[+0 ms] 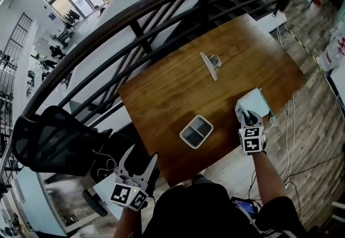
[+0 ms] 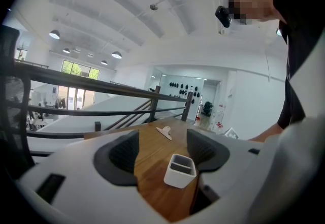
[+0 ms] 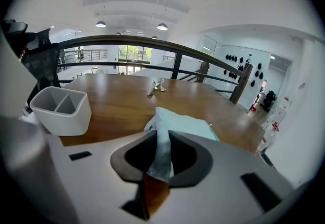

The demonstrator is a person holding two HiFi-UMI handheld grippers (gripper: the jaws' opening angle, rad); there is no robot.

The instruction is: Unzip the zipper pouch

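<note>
- A white two-compartment box [image 1: 196, 131] sits near the near edge of the wooden counter [image 1: 161, 96]; every place below is given from this box.
- The zipper pouch [image 1: 256, 103], pale teal, lies to the right of the box, at the counter's right edge. A strip of bare wood separates the two.
- Your right tongs [image 1: 247, 117] are on the near end of the pouch. The right gripper view shows them pinching a fold of its fabric [image 3: 161, 149] between the dark pads.
- Your left tongs [image 1: 140, 157] hang to the left of the box and nearer to you, past the counter's near corner and over the floor. They are spread, with nothing between them [image 2: 163, 153].
- Beyond the box, well apart from it, a small white clip [image 1: 209, 65] lies on open wood.
- A dark curved railing [image 1: 161, 2] runs past the counter's far edge.
- A black mesh chair [image 1: 48, 140] stands far left of the box, off the counter.
</note>
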